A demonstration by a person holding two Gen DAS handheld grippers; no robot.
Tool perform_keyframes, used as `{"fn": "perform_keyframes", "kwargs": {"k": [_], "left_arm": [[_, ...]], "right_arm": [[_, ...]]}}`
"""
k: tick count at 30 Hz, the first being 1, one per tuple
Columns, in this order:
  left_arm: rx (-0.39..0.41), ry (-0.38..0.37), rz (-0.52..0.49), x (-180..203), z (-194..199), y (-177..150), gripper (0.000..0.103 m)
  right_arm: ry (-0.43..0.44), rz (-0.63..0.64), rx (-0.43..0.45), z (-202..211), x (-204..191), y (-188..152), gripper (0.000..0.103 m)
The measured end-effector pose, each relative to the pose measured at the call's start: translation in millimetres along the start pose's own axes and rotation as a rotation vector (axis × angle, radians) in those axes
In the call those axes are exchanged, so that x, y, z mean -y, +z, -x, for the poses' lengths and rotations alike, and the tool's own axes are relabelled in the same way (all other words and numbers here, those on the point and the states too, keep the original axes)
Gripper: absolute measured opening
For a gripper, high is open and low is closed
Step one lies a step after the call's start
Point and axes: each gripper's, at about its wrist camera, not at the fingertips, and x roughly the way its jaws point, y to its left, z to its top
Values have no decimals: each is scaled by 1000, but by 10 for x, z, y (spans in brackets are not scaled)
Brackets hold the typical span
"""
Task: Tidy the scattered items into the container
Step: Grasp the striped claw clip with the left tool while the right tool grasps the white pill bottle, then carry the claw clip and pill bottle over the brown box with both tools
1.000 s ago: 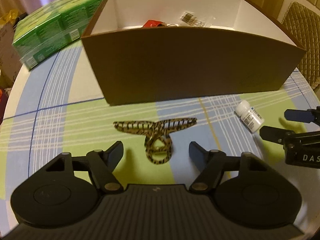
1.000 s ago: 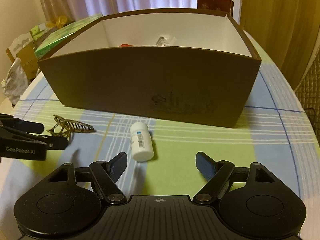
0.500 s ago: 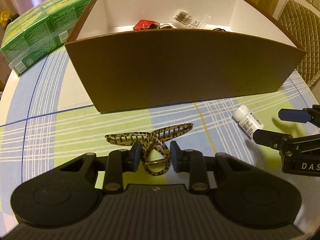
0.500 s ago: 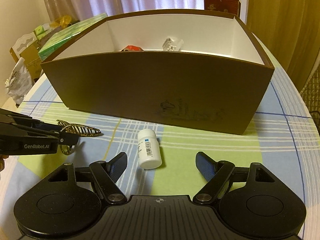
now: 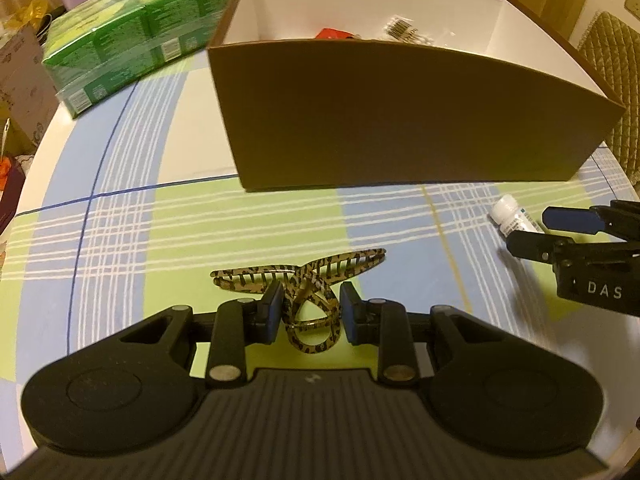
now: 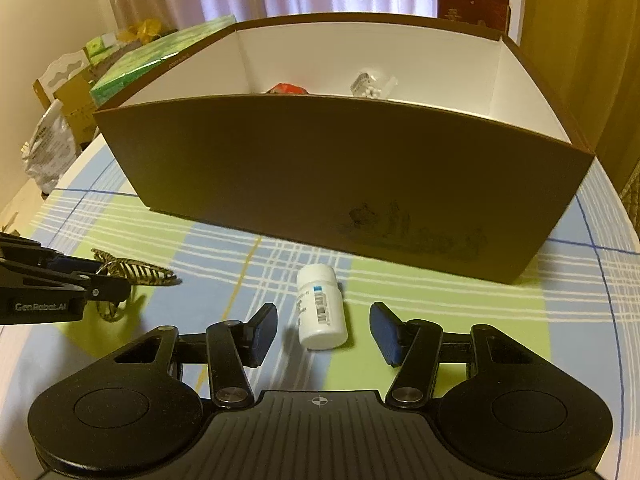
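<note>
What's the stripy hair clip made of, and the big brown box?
The hair claw clip looks like hard glossy plastic: light glints off its tortoiseshell-patterned teeth. The brown box seems matte cardboard, with thin, flat walls and a white lining inside.

Left hand-held gripper (image 5: 308,312): matte black body with a ribbed central plate bearing a small white mark, flanked by 2 round housings with inset discs. 2 linkage arms, each with silver pivot screws, end in fingers (image 5: 273,307) with dark blue pads. Right hand-held gripper (image 6: 323,330): same build, a white crosshair mark on its ribbed plate, blue pads on its fingers (image 6: 386,334). Side lettering: "GenRobot.AI" on the left unit, "DAS" on the right.
</note>
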Motion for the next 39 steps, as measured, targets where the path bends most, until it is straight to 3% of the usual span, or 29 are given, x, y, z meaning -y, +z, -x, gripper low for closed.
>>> {"fn": "perform_keyframes", "kwargs": {"k": [3, 5, 8, 21, 26, 27, 29, 30, 36, 38, 39], "left_arm": [[-1, 4, 0, 1, 6, -1, 25], [-4, 7, -2, 9, 8, -11, 25], [-5, 0, -9, 44, 20, -34, 25], [-29, -110, -45, 404, 270, -421, 25], [-27, -108, -26, 494, 370, -558, 25], [-23, -102, -16, 503, 380, -568, 26], [-14, -91, 0, 526, 398, -569, 27], [-7, -85, 5, 545, 414, -571, 31], [1, -32, 34, 595, 358, -542, 32], [-3, -16, 35, 617, 328, -556, 27], [-3, -12, 39, 625, 324, -571, 25]], "right_arm": [[-4, 12, -3, -41, 0, 16, 58], [2, 22, -13, -76, 2, 19, 35], [-3, 31, -17, -77, 11, -15, 31], [33, 13, -90, 478, 211, -531, 30], [48, 11, -109, 648, 265, -716, 30], [56, 11, -112, 648, 268, -725, 32], [53, 28, -104, 647, 246, -711, 53], [43, 36, -89, 660, 235, -714, 72], [39, 70, -70, 612, 230, -732, 74], [50, 93, -73, 591, 231, -757, 52], [48, 112, -66, 597, 217, -765, 35]]}}
